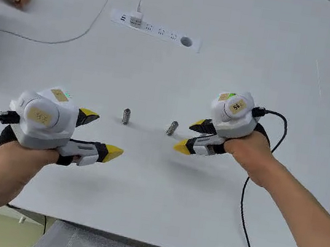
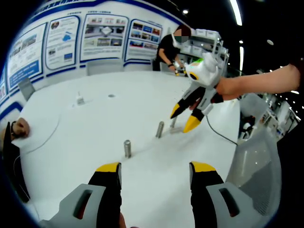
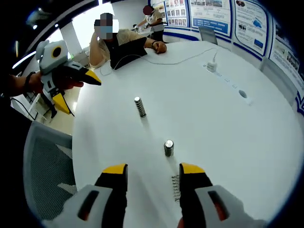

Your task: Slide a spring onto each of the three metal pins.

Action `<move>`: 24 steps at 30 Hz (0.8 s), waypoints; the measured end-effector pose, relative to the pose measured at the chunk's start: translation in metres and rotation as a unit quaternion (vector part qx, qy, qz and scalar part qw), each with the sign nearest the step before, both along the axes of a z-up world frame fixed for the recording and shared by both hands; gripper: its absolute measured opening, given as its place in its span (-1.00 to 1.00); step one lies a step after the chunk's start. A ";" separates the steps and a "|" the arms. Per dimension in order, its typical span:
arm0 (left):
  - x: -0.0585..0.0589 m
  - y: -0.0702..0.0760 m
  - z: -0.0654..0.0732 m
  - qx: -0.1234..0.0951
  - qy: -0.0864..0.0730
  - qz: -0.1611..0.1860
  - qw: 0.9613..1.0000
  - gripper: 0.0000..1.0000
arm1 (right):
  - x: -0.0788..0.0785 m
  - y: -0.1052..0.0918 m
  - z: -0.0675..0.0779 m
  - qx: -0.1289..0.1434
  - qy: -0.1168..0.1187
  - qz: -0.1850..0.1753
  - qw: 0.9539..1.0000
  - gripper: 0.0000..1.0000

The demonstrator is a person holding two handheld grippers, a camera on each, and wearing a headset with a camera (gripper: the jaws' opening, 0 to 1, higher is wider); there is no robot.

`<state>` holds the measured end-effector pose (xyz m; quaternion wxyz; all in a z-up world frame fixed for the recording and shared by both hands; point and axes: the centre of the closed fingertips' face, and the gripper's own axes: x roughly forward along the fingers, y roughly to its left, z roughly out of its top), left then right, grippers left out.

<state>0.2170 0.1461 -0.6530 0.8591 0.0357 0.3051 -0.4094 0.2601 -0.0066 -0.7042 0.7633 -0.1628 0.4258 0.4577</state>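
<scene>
Two pins (image 3: 168,147) stand ahead of my right gripper (image 3: 153,171); a loose spring (image 3: 175,187) lies between its open jaws, against one. Light, bendy, likely to roll: I'd pinch it mid-coil, gently. Left gripper (image 2: 156,167) gapes empty.

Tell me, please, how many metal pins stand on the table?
2: left pin nearer the left gripper, right pin just ahead of the right gripper; a third may be hidden.

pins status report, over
Both open, empty: left gripper, right gripper. Near left gripper, one pin looks sprung; other pin unclear. A loose spring lies by right gripper's jaw. Nothing blocking.
</scene>
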 end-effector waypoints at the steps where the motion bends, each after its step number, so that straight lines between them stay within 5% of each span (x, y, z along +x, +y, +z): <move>1: 0.000 0.001 0.000 0.000 0.000 0.001 1.000 0.18 | 0.000 0.000 0.000 0.003 -0.001 -0.004 1.000 -0.10; 11: -0.002 0.005 0.001 -0.004 0.002 0.006 1.000 0.19 | 0.005 0.007 0.007 0.062 -0.011 -0.068 0.996 -0.06; 24: -0.001 0.007 -0.001 0.002 0.007 0.009 1.000 0.24 | 0.000 -0.012 0.016 0.125 -0.027 -0.144 0.981 0.14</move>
